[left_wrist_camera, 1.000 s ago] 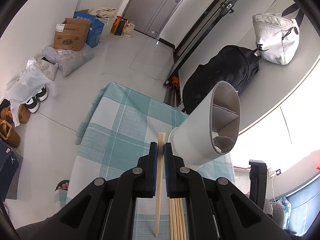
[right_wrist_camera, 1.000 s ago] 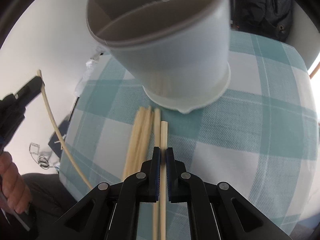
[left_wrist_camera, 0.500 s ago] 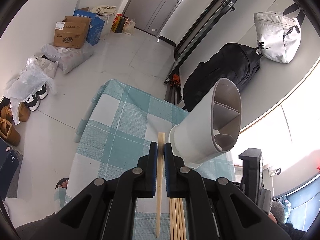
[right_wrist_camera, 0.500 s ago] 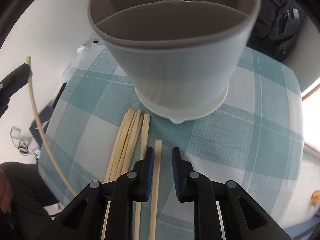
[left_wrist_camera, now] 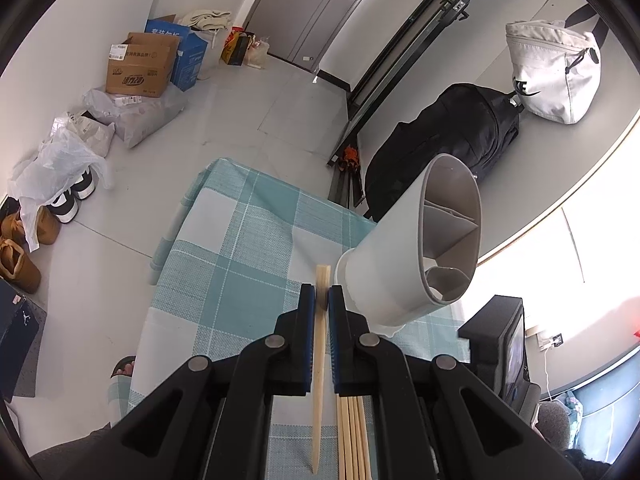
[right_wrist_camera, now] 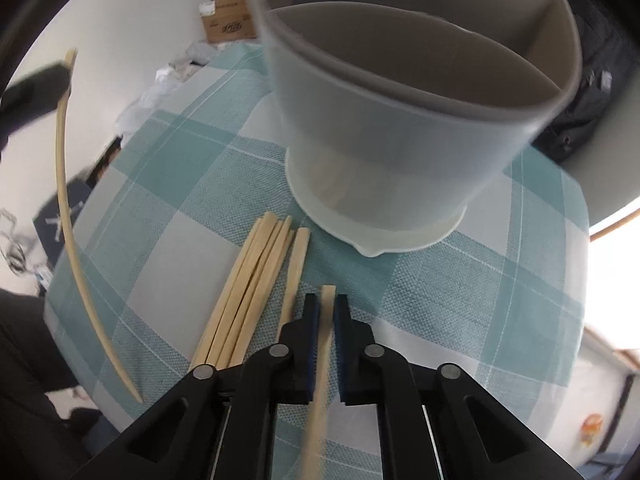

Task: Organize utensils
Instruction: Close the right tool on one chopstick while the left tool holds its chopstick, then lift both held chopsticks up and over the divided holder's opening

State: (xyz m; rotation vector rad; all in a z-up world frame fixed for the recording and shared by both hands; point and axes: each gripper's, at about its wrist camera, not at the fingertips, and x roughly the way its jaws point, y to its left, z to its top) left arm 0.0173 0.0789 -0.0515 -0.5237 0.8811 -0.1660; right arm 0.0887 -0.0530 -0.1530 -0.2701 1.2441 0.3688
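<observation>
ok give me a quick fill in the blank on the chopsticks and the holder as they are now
1. Each gripper is shut on one ____.
2. The loose chopsticks lie on a ____ cloth.
3. The grey holder is split inside into ____.
4. The holder stands ____ on the cloth.

Missing words: chopstick; checked; compartments; upright

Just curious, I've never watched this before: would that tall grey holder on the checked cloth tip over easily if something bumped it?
Possibly. The holder is tall, looks like light plastic and holds no utensils. Its flared foot should steady it somewhat on the cloth.
</observation>
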